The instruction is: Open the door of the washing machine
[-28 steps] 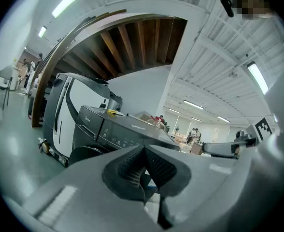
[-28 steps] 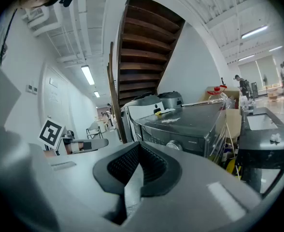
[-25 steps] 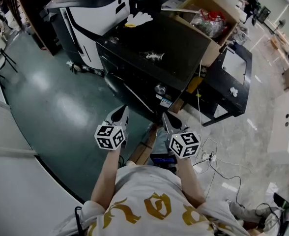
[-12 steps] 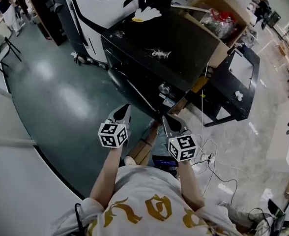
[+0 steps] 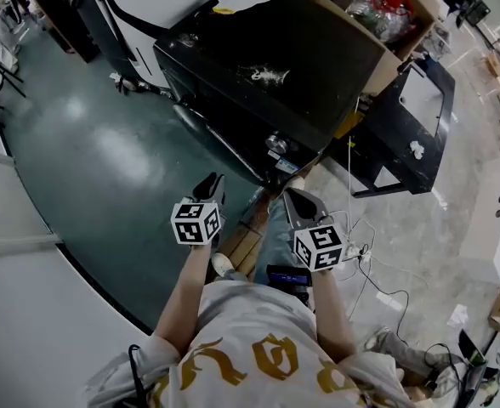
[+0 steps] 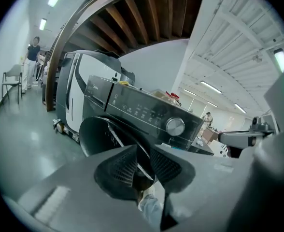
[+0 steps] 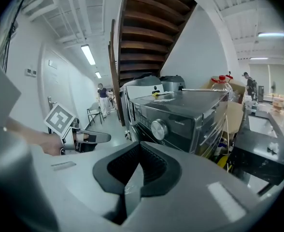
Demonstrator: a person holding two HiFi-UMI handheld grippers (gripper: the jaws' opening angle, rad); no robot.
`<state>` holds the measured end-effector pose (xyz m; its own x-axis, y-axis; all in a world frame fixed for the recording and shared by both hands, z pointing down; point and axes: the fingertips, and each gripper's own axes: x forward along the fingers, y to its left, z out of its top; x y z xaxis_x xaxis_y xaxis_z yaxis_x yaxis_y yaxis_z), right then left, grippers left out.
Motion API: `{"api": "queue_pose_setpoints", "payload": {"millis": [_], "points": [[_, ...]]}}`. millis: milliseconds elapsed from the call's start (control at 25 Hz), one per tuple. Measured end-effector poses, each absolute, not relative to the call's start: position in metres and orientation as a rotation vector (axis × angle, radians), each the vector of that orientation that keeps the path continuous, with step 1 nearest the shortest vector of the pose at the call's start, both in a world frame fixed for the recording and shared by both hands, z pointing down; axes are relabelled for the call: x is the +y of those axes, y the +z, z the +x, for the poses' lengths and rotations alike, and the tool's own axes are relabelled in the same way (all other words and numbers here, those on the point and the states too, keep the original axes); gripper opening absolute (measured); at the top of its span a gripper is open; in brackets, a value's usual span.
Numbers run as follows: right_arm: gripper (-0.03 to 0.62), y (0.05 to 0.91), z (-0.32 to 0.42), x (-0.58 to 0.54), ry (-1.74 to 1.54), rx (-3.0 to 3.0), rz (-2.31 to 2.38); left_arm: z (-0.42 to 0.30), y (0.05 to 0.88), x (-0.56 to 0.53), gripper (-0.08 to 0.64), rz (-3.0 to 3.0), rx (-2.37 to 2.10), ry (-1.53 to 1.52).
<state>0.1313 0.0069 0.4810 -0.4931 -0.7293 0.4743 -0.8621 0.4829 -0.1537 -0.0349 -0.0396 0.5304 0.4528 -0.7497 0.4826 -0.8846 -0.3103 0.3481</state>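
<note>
Head view: washing machine door point(image 5: 197, 128) foreshortened.

Left forearm point(image 5: 189, 287) and right forearm point(image 5: 325, 300) reach forward side by side; left gripper point(image 5: 210, 185) points ahead, jaws narrowly apart, nothing between them; right gripper point(image 5: 304, 202) sits beside it, jaws together, empty.

A white short-sleeved T-shirt point(image 5: 258, 347) bears curling gold print. The left gripper point(image 5: 213, 180) and right gripper point(image 5: 293, 196) are grey with black ribbed pads point(image 6: 122, 166), each carrying a white cube point(image 5: 196, 222) of black square markers.
</note>
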Motion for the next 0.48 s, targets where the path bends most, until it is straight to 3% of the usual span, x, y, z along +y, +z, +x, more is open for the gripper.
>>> {"api": "queue_pose_setpoints", "payload": {"millis": [480], "points": [[0.022,0.534,0.163,-0.018,0.64,-2.285,1.282,-0.002,0.598,-0.089,0.113,2.035,-1.297,0.415]]}}
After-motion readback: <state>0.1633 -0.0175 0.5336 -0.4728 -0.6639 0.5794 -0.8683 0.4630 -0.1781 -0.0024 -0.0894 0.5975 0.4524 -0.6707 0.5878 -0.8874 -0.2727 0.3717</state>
